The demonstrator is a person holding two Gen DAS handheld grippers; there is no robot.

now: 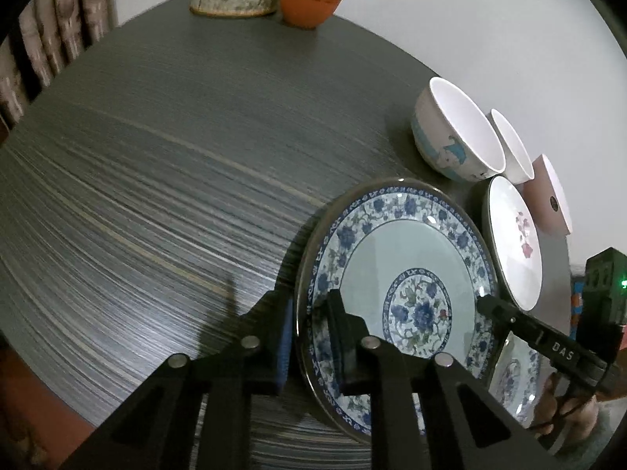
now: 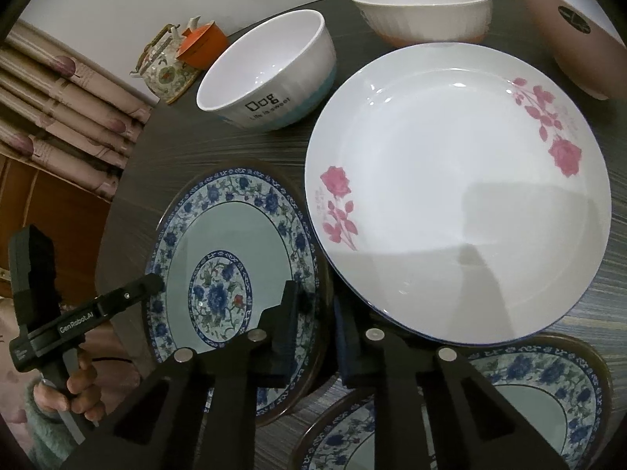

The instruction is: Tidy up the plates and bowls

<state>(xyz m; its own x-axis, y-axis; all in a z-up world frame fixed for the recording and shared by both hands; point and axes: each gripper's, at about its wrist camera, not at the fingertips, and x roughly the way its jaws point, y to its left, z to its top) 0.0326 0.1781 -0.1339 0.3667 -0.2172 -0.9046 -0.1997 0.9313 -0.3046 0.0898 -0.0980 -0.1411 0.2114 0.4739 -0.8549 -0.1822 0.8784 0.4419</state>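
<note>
Both hand-held grippers are clamping one blue plate (image 1: 395, 270) by opposite rim edges: the left hand-held gripper (image 1: 309, 337) is pinching the rim on its own side, and the right hand-held gripper (image 2: 315, 333) is pinching the far side, next to the rose plate (image 2: 458, 196). That blue plate is lying on the bench (image 1: 156, 180) between the two hands, with a second blue plate (image 2: 509, 399) just beside the right one, probably the stack target.

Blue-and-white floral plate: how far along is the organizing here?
Done: nothing evident; bowls stand apart. In hand: left gripper and right gripper each clamp opposite rims of the blue-and-white floral porcelain plate. Left: white rose-printed plate, second blue floral plate, white Dog-lettered bowl and two more bowls.
</note>
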